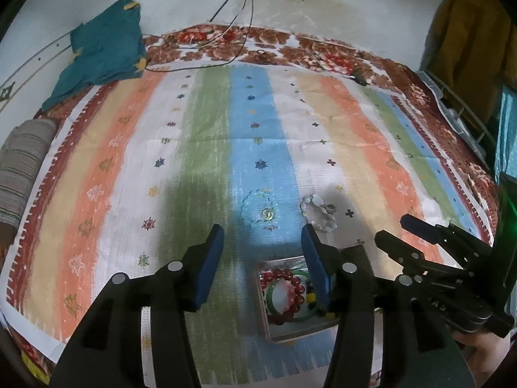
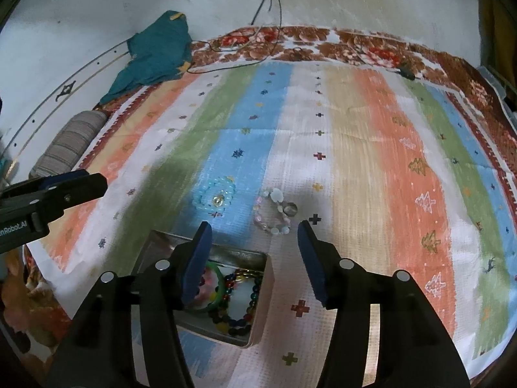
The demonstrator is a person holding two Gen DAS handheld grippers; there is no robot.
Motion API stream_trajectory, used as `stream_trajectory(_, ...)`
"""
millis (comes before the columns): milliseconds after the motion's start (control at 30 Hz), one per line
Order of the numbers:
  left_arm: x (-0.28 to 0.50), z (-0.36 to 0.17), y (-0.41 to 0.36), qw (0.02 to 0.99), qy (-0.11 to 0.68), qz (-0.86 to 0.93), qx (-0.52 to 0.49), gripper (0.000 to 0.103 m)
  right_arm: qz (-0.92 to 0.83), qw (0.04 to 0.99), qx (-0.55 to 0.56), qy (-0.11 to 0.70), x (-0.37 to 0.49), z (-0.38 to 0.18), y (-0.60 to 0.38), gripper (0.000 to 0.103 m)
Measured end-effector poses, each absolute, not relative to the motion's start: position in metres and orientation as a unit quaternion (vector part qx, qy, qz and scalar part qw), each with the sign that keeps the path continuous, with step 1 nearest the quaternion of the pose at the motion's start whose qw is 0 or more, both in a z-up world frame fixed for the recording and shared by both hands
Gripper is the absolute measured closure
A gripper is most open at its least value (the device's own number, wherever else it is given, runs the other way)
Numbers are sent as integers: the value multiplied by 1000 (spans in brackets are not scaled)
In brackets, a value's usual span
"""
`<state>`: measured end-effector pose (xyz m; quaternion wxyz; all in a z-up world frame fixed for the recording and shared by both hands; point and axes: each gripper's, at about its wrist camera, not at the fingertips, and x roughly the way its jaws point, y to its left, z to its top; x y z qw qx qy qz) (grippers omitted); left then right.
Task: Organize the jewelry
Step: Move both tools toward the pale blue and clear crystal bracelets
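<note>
Both our tools, left (image 1: 261,242) and right (image 2: 253,239), hang released and empty above the metal tin (image 2: 260,294). Beyond it on the striped bedspread (image 2: 371,161) lie a pale-blue bead bracelet (image 2: 215,199) and clear bead bracelet (image 2: 273,215); slippery beads may escape our pads, we judge.

wall (image 1: 323,6): white, stained | striped cloth (image 1: 206,148) | teal garment (image 1: 103,51)

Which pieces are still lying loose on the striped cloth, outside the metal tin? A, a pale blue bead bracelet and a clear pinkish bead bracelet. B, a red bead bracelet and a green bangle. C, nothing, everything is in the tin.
A: the pale blue bead bracelet and the clear pinkish bead bracelet lie on the striped cloth beyond the metal tin.
</note>
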<state>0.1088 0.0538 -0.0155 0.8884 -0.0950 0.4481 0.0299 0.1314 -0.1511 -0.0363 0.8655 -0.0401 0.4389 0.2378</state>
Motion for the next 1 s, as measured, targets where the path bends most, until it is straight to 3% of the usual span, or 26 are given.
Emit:
stream_trajectory(500,142,-31,50,881,468,41,-61,30,221,849,-33,480,158,-57,-153,42)
stream_trajectory(1000,177,-57,68,863,494,86,-57,29,211,842,-60,493,176,-72,-146,37)
